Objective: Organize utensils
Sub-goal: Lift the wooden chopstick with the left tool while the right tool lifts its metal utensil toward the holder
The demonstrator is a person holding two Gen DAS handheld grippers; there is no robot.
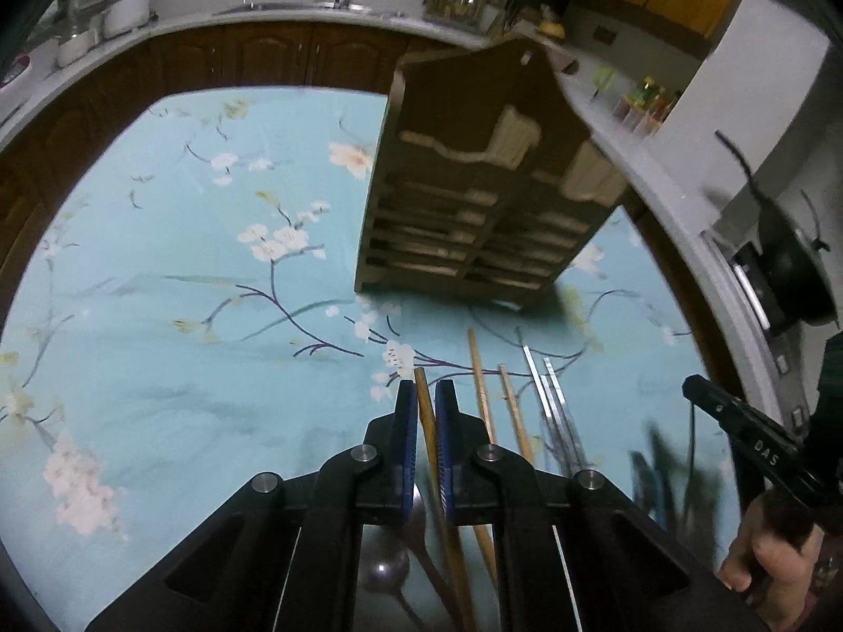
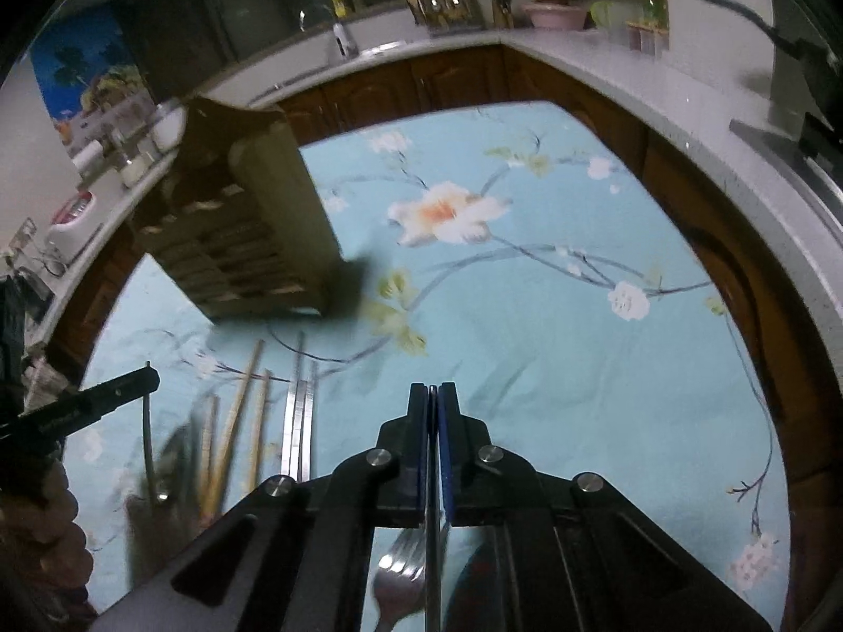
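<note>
Blue cloth (image 1: 158,263) with white flowers covering the bench. Brown wooden rack (image 1: 474,200) standing on the cloth, far side, looking blurry. Left hand-held gripper (image 1: 427,395) pinching tight on one wooden chopstick (image 1: 425,421), jaws nearly together with only the stick between. More wooden chopsticks (image 1: 482,384) lying just beside it on the cloth, and shiny metal chopsticks (image 1: 548,389) lying next to those. Spoon (image 1: 384,563) showing under the left hand-held gripper, touching or not, cannot tell. Right hand-held gripper (image 2: 433,395) squeezing narrow on a thin metal handle (image 2: 433,553), hard to tell which kind of tool. Fork (image 2: 400,574) showing just beside that handle, lower down. Fingers (image 1: 758,553) wrapping the other handle at the right edge of the left view. Grey kitchen counter (image 2: 606,68) curving around behind the bench.
</note>
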